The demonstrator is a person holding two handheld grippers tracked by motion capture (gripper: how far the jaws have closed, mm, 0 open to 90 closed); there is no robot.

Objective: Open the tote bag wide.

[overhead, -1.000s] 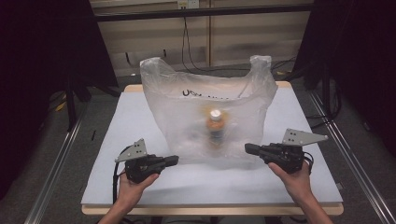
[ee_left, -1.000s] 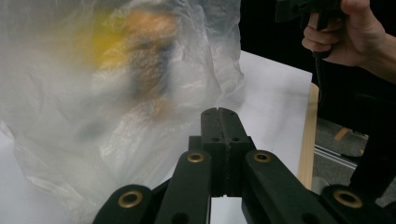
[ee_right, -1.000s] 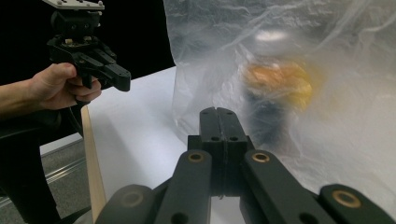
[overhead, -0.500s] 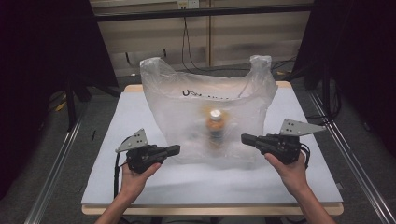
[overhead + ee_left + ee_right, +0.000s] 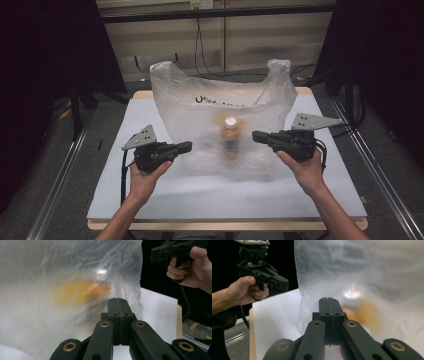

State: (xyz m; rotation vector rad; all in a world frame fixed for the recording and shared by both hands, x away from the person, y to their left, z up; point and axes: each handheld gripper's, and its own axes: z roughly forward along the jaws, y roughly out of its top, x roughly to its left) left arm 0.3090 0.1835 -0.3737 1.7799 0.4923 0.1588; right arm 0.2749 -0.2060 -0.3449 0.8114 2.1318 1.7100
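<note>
High view: a translucent plastic bag (image 5: 220, 125) is seen standing in the middle of the frame on a white table (image 5: 200, 192), its 2 handles raised at upper left and upper right, with dark lettering across its upper front. Inside it, at centre, a bottle (image 5: 230, 137) with a white cap and orange-yellow body is seen upright through the film. The left gripper (image 5: 185, 146) is held at lower left of the bag by the left hand (image 5: 145, 175), its tip just beside the bag's edge. The right gripper (image 5: 257, 136) is held at the bag's right side by the right hand (image 5: 305, 167), its tip at or against the film; contact cannot be told.

Left gripper view: the 2 black jaws are pressed together at bottom centre, with nothing between them. The bag (image 5: 62, 290) fills the left and centre, a blurred orange-yellow shape visible through it, and the right hand (image 5: 190, 270) is seen at upper right.

Right gripper view: the jaws are likewise closed on nothing at bottom centre. The bag (image 5: 367, 277) occupies the right, and the left hand (image 5: 247, 290) appears at upper left.
</note>
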